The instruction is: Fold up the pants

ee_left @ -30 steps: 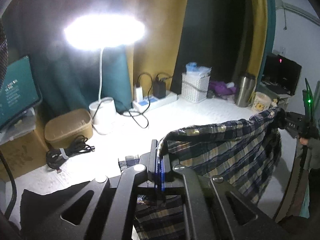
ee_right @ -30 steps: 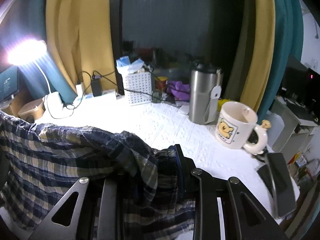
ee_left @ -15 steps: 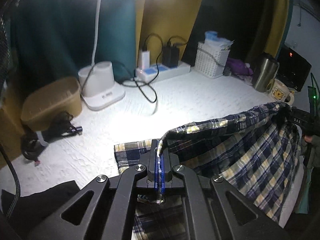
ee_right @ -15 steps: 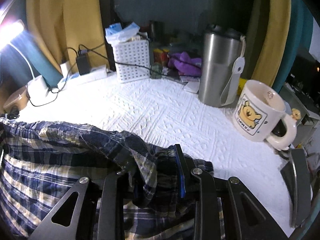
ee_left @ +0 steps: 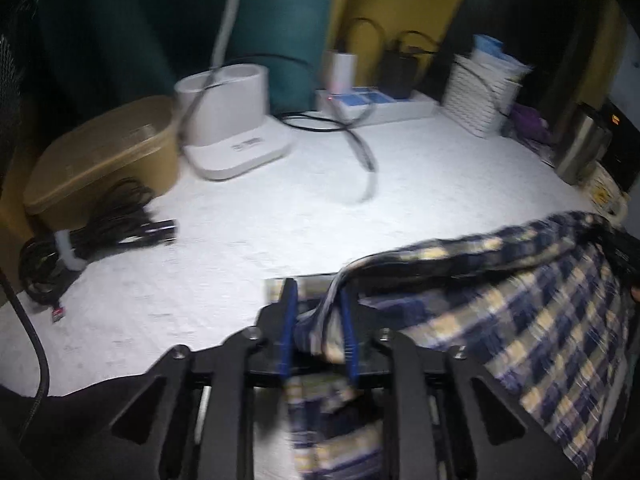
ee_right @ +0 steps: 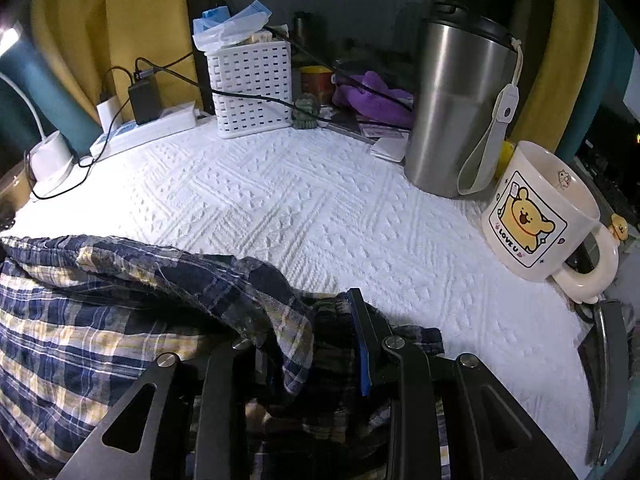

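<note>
The plaid pants (ee_left: pixel 532 320) hung over the near edge of the white table (ee_left: pixel 304 208), folded edge stretched left to right between both tools. The left gripper (ee_left: pixel 316 320) had just been opening – cloth loose between its jaws. The right gripper (ee_right: pixel 316 344) gripped its bunched corner.
</note>
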